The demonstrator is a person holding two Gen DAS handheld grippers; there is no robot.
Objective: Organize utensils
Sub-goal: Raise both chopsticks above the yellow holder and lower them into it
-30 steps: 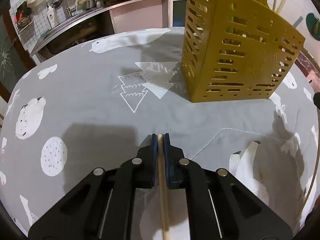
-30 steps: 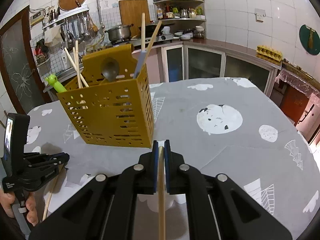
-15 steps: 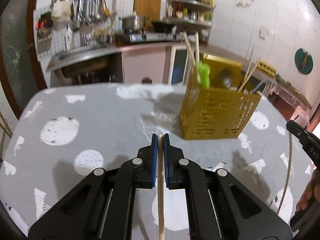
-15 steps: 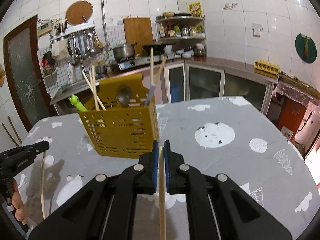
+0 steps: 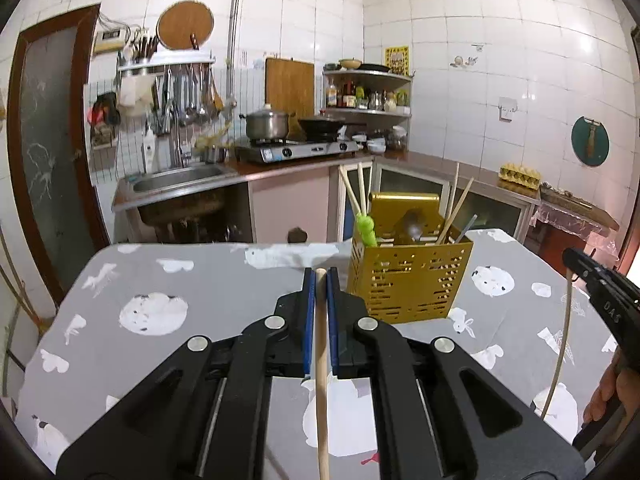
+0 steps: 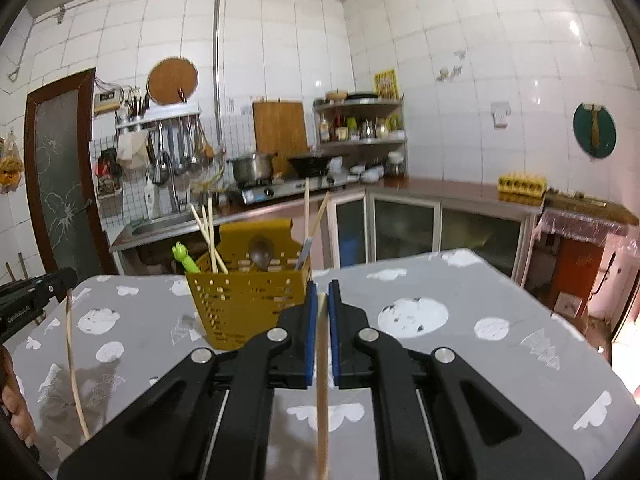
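**Two chopsticks held, one per gripper, holder ahead on the table**

Both grippers were clenched, each on a single wooden chopstick. The left gripper (image 5: 320, 276) had its blue pads pressed against the left chopstick (image 5: 321, 380), whose tip sat level with the fingertips while the shaft ran back down out of the bottom of the left wrist view. The right gripper (image 6: 322, 288) gripped the right chopstick (image 6: 322, 392) the same way, tip between the pads, shaft trailing downward.

Each gripper showed in the other's view. From the left wrist, the right gripper appeared at the far right edge, its chopstick hanging down from the jaws, with part of a hand (image 5: 612, 396) below it. From the right wrist, the left gripper sat at the far left edge, chopstick dangling, fingers (image 6: 16, 408) visible at the lower left.

The yellow perforated utensil holder (image 5: 408, 280) stood upright on the grey patterned tablecloth (image 5: 208, 280), beyond both grippers and apart from them. It held several chopsticks (image 5: 358, 192) leaning outward, a green-handled utensil (image 5: 366, 228) and a dark spoon (image 6: 261, 250).

Kitchen counter with sink (image 5: 176, 176) and stove (image 5: 296, 150) ran behind the table.
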